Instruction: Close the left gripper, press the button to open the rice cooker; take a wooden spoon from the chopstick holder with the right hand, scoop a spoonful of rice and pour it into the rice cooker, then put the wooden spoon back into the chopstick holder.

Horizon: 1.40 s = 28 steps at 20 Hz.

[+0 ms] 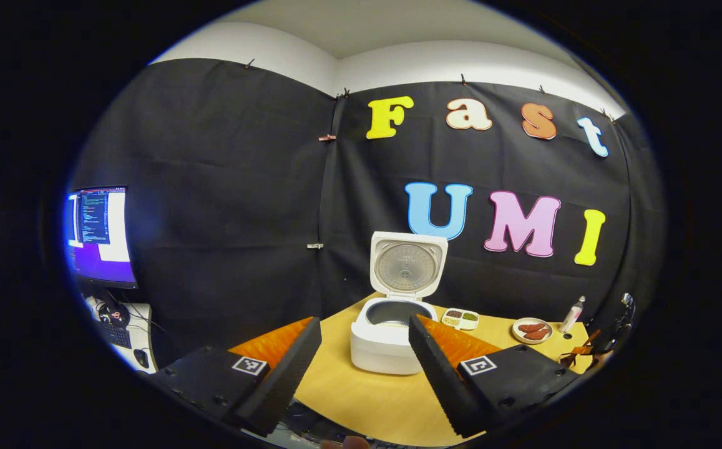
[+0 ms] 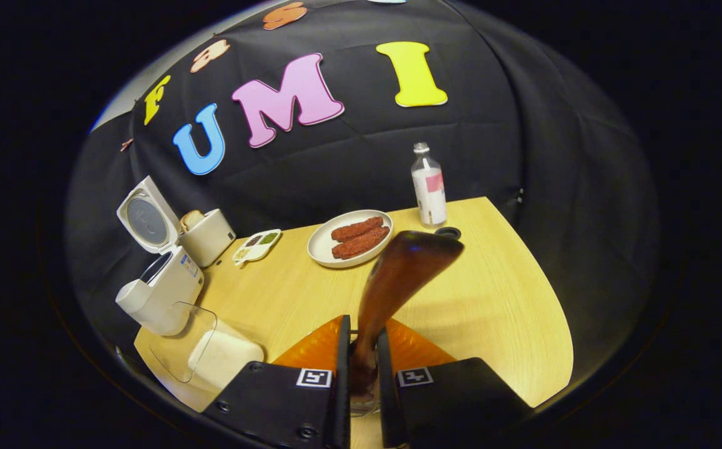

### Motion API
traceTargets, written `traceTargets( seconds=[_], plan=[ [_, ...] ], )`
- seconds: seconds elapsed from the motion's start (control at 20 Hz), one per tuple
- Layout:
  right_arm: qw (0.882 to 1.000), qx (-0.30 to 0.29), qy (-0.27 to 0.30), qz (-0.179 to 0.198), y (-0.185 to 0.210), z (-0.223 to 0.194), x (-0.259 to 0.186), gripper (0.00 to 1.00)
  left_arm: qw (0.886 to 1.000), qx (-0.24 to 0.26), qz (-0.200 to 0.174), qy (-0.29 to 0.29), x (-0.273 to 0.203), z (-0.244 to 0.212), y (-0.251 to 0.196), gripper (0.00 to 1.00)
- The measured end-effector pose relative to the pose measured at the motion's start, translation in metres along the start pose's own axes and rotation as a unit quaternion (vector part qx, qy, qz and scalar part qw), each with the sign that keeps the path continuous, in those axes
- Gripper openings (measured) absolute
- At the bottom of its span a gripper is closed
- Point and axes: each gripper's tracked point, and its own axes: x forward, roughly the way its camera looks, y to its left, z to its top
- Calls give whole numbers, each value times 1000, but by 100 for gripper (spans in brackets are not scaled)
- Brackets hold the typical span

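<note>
Right tongs [image 2: 361,358] clamp wooden spoon [image 2: 398,274] handle — bowl ahead.

labels: none readable | bottle [image 2: 429,187]: pink-and-white label, print too small to read | rice cooker [image 2: 161,280]: small sticker on side, illegible | each gripper: square black-and-white marker tags, no text

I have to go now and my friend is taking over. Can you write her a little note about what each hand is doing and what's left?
Left gripper: jaws open, empty, facing the rice cooker.
Right gripper: jaws shut on the wooden spoon, bowl end held up over the table.
Done: cooker lid up, spoon grasped.
Left: scoop rice from the clear box, pour it into the cooker, return the spoon to its holder.
</note>
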Motion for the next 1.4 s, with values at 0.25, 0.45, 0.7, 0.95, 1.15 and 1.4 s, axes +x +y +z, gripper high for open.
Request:
traceTargets(
  seconds=[0.25, 0.45, 0.7, 0.95, 1.15, 1.4],
  plan=[
    [999, 11, -34, -10, 7, 25, -17, 13, 1000, -20, -4, 4, 4, -3, 18, 97],
    [996, 6, -84, -28, 20, 63, -46, 13, 1000, -13, -21, 6, 16, -2, 42, 97],
    [990, -5, -134, -44, 68, 101, -85, 13, 997, 0, -71, -2, 51, 5, 65, 96],
    [986, -6, -164, -22, 160, 106, -102, 13, 992, 9, -126, -5, 90, 4, 82, 96],
    [990, -19, -142, -3, 225, 72, -80, 13, 988, 12, -155, -1, 112, -1, 95, 95],
    [992, -76, -97, -26, 262, 19, -38, 13, 984, 14, -178, 4, 130, -3, 107, 95]
  ],
)
